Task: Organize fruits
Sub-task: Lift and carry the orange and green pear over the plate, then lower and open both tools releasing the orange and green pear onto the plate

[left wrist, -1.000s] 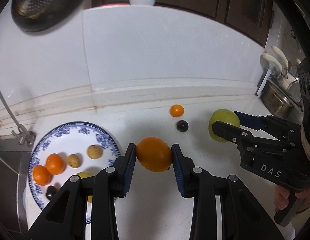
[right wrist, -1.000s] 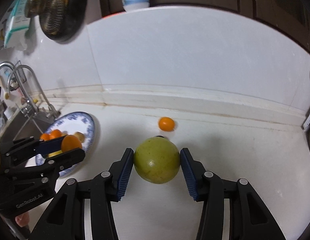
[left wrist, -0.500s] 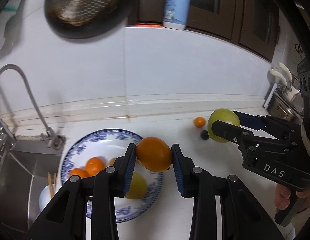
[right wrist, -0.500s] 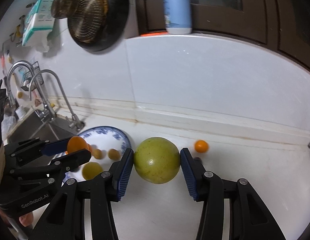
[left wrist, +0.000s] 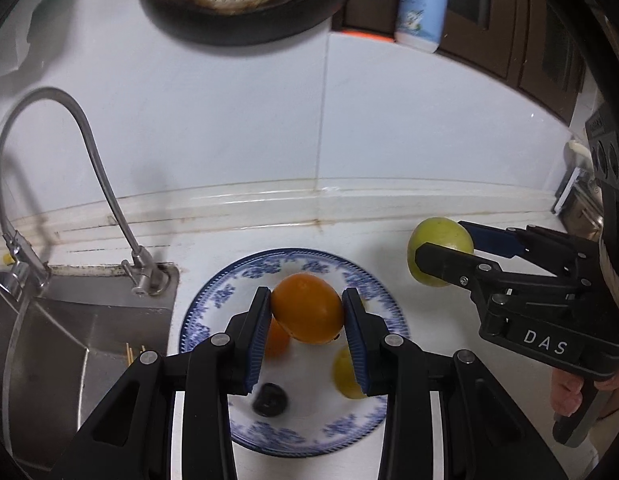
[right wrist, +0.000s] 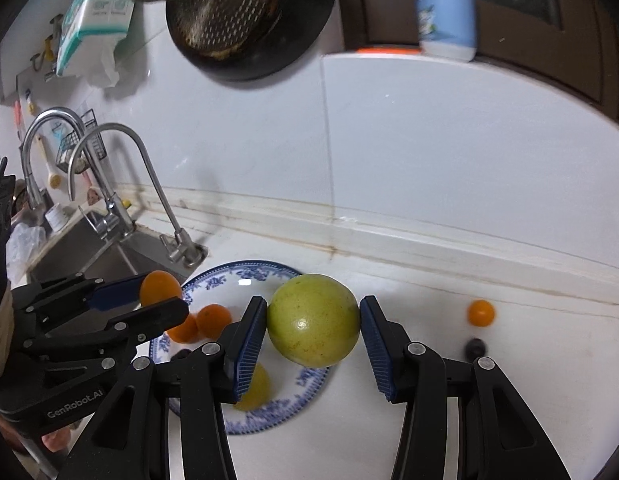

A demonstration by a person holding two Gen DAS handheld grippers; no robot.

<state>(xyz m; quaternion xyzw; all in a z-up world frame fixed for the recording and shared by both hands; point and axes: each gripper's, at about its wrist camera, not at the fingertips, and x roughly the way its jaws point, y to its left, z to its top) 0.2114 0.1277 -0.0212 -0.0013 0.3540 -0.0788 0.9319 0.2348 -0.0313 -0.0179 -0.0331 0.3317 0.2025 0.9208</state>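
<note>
My left gripper [left wrist: 306, 334] is shut on a large orange [left wrist: 307, 308] and holds it above the blue-patterned plate [left wrist: 245, 280]. On the plate lie a small orange [left wrist: 278, 340], a yellow fruit [left wrist: 343, 370] and a dark fruit [left wrist: 270, 399]. My right gripper [right wrist: 313, 350] is shut on a green-yellow round fruit [right wrist: 312, 320], held over the plate's right edge [right wrist: 309, 384]; it shows at the right of the left wrist view [left wrist: 439, 246]. A small orange [right wrist: 480, 313] and a dark fruit [right wrist: 475, 347] lie on the counter to the right.
A steel sink [left wrist: 49, 344] with a curved faucet [left wrist: 89, 152] lies left of the plate. The white tiled wall rises behind, with a hanging pan and strainer [right wrist: 245, 12] and a blue-white bottle [left wrist: 423, 4] on the ledge above.
Both grippers have moved left with their fruits. The large orange is now over the middle of the plate, and the green fruit is over the plate's right edge.
</note>
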